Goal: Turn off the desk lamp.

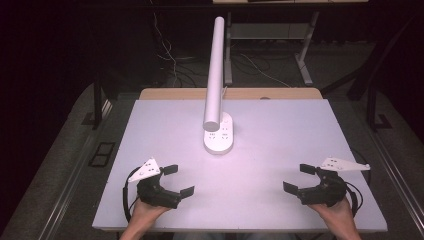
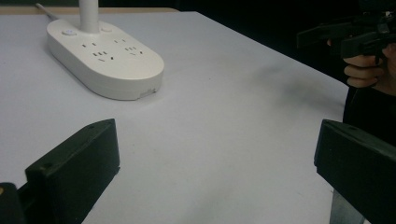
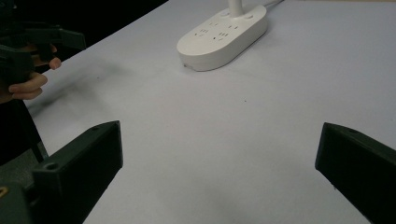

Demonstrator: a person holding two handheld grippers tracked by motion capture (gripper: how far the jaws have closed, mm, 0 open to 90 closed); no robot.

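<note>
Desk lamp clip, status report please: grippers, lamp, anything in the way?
Left gripper open, right gripper open, both empty. Desk lamp upright mid-table, untouched. Bare white table between fingers and lamp.

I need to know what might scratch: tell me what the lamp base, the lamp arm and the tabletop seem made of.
Lamp base: probably moulded plastic, smooth off-white with a faint sheen and socket slots.
Lamp arm: matte pale tube, painted metal or plastic, can't tell.
Tabletop: flat matte white sheet, likely laminate or a mat; a wood-coloured edge shows behind.

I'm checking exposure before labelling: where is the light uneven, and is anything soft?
High view: table bright, surroundings almost black, lamp base glowing. Left gripper view: near claw blurred, right hand dim. Right gripper view: soft shadow beside the left hand.
</note>
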